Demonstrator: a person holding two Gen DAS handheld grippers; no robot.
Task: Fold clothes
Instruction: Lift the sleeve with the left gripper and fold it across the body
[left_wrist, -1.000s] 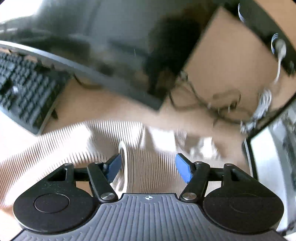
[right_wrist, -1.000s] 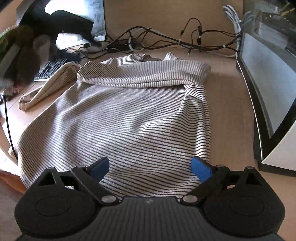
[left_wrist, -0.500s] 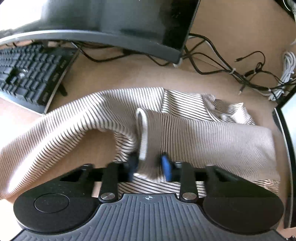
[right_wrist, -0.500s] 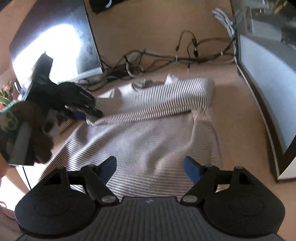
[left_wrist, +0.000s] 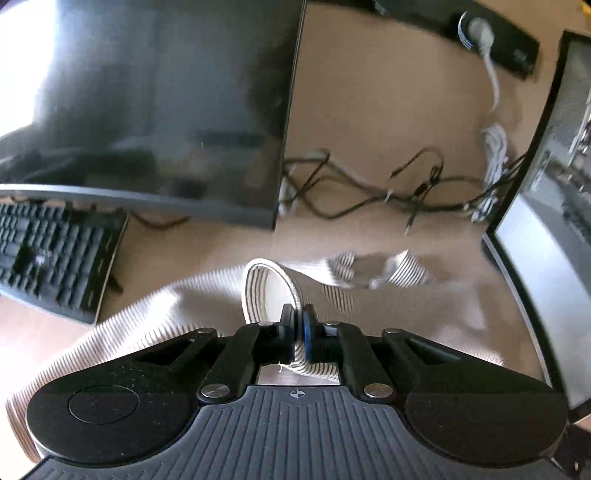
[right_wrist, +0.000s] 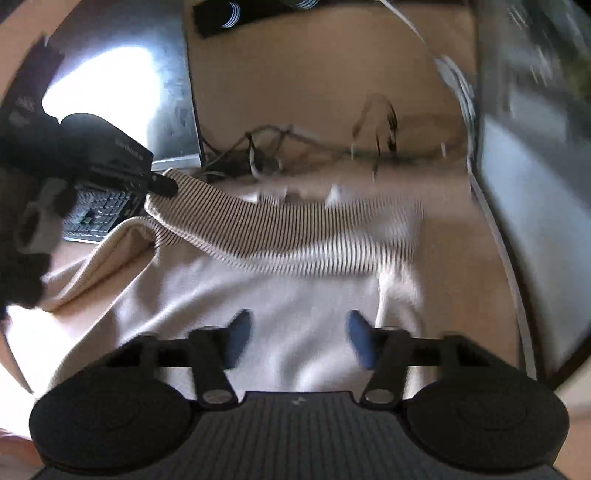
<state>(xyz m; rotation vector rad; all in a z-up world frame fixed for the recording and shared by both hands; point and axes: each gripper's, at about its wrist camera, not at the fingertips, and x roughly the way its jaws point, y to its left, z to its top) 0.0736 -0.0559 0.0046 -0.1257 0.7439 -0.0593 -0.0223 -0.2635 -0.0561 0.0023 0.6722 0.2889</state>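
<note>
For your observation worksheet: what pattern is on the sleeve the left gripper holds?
Thin dark stripes on cream sleeve, clearest in the right wrist view.

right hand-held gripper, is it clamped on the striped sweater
No, the right hand-held gripper has its blue pads apart above the striped sweater, pinching nothing.

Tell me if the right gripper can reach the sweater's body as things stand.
Probably yes. The right gripper, its fingers apart and just closing, hangs right over the sweater's body with nothing between. The left gripper holds only the sleeve cuff, off to the side.
</note>
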